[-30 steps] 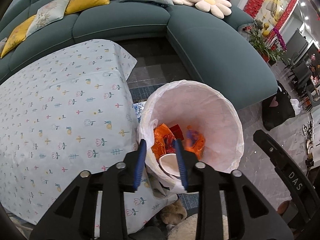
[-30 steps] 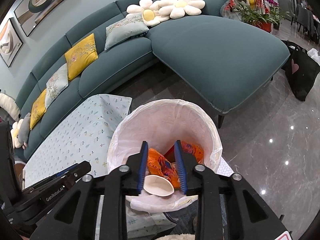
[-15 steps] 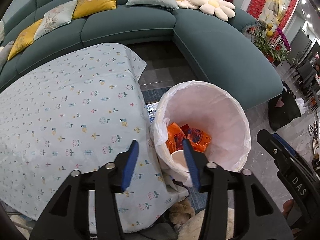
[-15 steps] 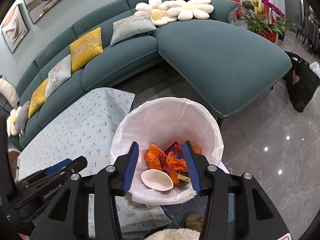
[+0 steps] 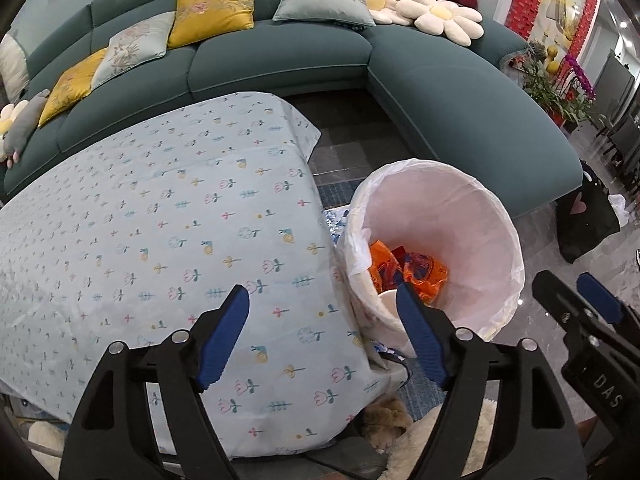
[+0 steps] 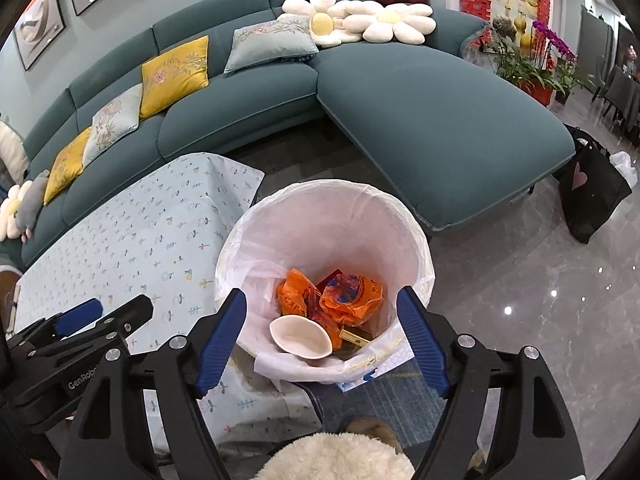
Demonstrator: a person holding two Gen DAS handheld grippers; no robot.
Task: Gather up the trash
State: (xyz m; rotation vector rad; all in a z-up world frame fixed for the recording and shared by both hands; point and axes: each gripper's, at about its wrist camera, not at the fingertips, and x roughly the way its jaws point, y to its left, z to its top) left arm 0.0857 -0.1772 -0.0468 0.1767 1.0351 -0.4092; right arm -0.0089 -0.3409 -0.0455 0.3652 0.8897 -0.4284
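**Both grippers spread wide over the lined bin**

The left gripper [image 5: 322, 338] hovers with its blue-padded fingers [image 5: 224, 336] far apart and nothing between them. Just beneath and ahead lies the flowered tablecloth [image 5: 160, 216]; the trash bin [image 5: 496, 216] sits ahead and to the right, touching the cloth's edge. At the far right of that view the other tool's black body carries the letters "DAS" [image 5: 608, 394].

The right gripper [image 6: 322, 338] is likewise spread, holding nothing, and the bin [image 6: 416, 232] lies directly ahead, framed between its fingers. In its white liner, nearest the tool, rests a white paper cup [image 6: 301, 336] on its side, with a small yellow-edged box [image 6: 354, 337] just beside it to the right. Beyond these are crumpled orange wrappers [image 6: 348, 294] with blue print too creased to read, and a red scrap between them. To the lower left of the tool, the other gripper's body reads "GenRobo", the rest cut off [image 6: 82, 378].

Farther ahead stretches the teal sofa [image 6: 420, 92] with yellow and pale cushions and daisy pillows [image 6: 384, 20]; a black bag with a pink heart [image 6: 588, 188] stands on the floor to the far right.

Against the frames a second ago, both pairs of fingers have gone from narrow to wide, and the left tool has swung from over the bin toward the cloth.
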